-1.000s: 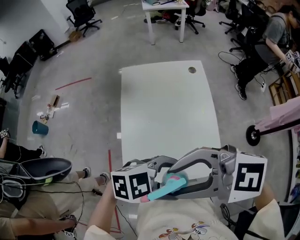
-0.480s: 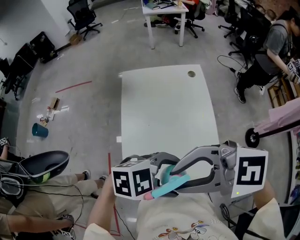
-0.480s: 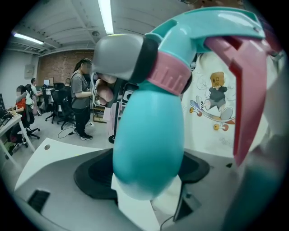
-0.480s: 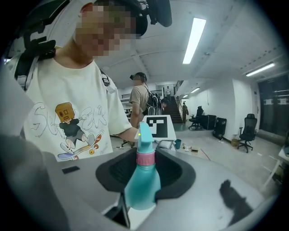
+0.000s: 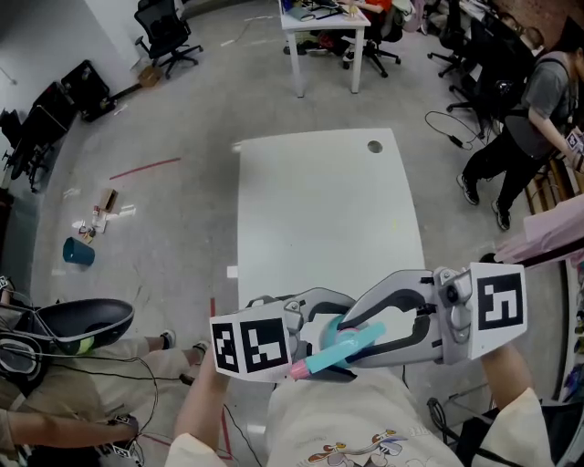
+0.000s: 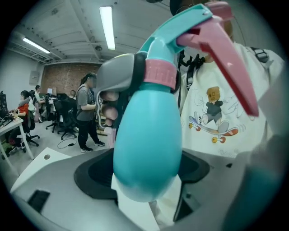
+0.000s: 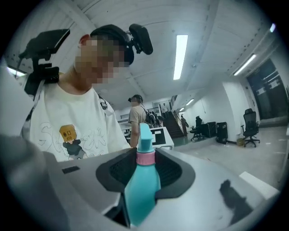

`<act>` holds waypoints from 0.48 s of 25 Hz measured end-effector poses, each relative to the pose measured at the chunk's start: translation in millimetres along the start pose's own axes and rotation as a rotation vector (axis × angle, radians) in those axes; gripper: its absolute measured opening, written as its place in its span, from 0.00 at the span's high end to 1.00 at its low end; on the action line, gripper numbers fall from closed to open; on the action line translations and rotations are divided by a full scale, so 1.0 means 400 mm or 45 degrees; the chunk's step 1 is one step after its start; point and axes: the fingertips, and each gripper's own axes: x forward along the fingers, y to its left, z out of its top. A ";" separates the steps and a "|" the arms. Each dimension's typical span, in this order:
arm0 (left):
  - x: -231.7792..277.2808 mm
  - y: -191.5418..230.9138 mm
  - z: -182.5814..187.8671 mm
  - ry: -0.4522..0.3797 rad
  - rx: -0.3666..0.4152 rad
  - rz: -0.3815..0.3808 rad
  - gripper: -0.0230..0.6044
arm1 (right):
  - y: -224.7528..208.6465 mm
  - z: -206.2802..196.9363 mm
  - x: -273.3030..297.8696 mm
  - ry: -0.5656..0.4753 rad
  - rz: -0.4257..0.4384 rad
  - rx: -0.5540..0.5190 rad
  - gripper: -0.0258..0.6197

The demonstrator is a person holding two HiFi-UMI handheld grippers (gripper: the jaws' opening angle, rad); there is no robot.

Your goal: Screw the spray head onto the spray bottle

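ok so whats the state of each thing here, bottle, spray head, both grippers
spray bottle: held in the air by both grippers
spray head: seated on the bottle's neck; how tight, cannot tell
left gripper: shut on the bottle's lower end
right gripper: jaws have just been closing, shut on the bottle's body

A white rectangular counter stands on a grey concrete floor. A round cable hole sits near the counter's far right corner. On the floor to the left lie a red tape line, a few small scraps and a teal bucket. A second, smaller white counter stands farther off.
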 end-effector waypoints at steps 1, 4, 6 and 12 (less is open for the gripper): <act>-0.003 -0.005 0.004 -0.008 0.008 -0.007 0.32 | 0.004 0.007 0.002 -0.027 0.018 0.004 0.76; -0.009 -0.002 0.015 -0.019 0.004 0.013 0.32 | 0.002 0.022 0.002 -0.059 0.018 0.001 0.76; -0.018 0.008 0.024 -0.025 -0.031 0.069 0.32 | -0.005 0.035 0.001 -0.067 -0.005 -0.001 0.76; -0.047 0.062 0.015 -0.011 -0.201 0.364 0.32 | -0.043 0.038 -0.004 -0.043 -0.178 -0.024 0.76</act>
